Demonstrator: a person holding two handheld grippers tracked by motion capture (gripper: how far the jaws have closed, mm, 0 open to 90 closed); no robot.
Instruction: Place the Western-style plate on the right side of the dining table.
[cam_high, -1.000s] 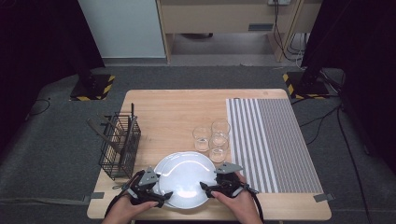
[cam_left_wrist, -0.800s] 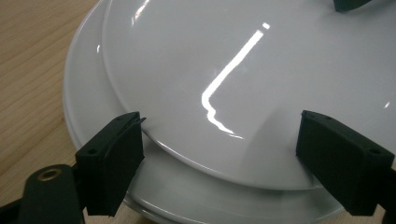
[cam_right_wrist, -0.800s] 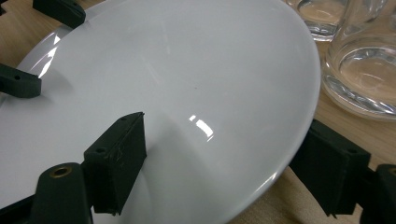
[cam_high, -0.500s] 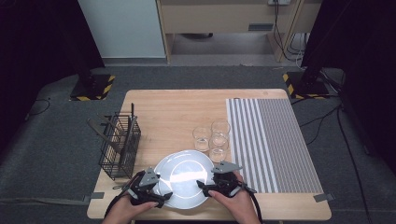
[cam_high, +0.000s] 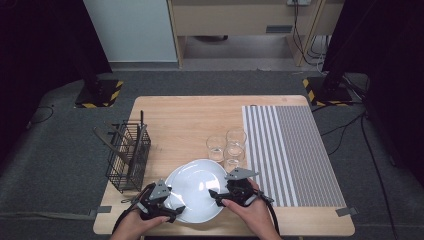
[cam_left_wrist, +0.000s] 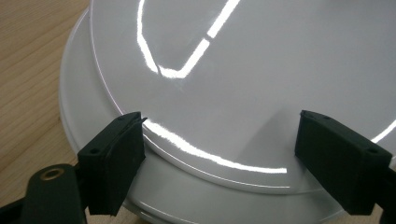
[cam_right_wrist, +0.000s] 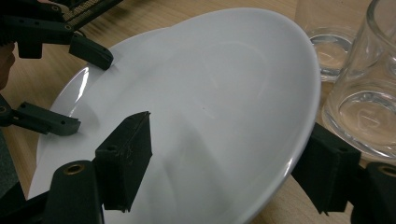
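Two white plates lie stacked near the table's front edge. The top plate (cam_high: 200, 181) (cam_left_wrist: 261, 70) (cam_right_wrist: 210, 93) sits shifted to the right and tilted, baring the lower plate's (cam_high: 171, 189) (cam_left_wrist: 77, 98) left rim. My right gripper (cam_high: 216, 194) (cam_right_wrist: 224, 163) straddles the top plate's right rim, one jaw on its inside and one under the edge, shut on it. My left gripper (cam_high: 175, 207) (cam_left_wrist: 229, 154) stands open over the left side of the stack. Its left jaw rests by the top plate's edge.
Three clear glasses (cam_high: 227, 147) (cam_right_wrist: 364, 93) stand just behind the plates, close to the right gripper. A black wire basket (cam_high: 129, 157) stands at the table's left edge. A striped mat (cam_high: 292, 150) covers the right side of the wooden table (cam_high: 185, 117).
The top plate has tipped and slid to the right off the lower one, whose left rim now shows. Both hands have stayed almost where they were.
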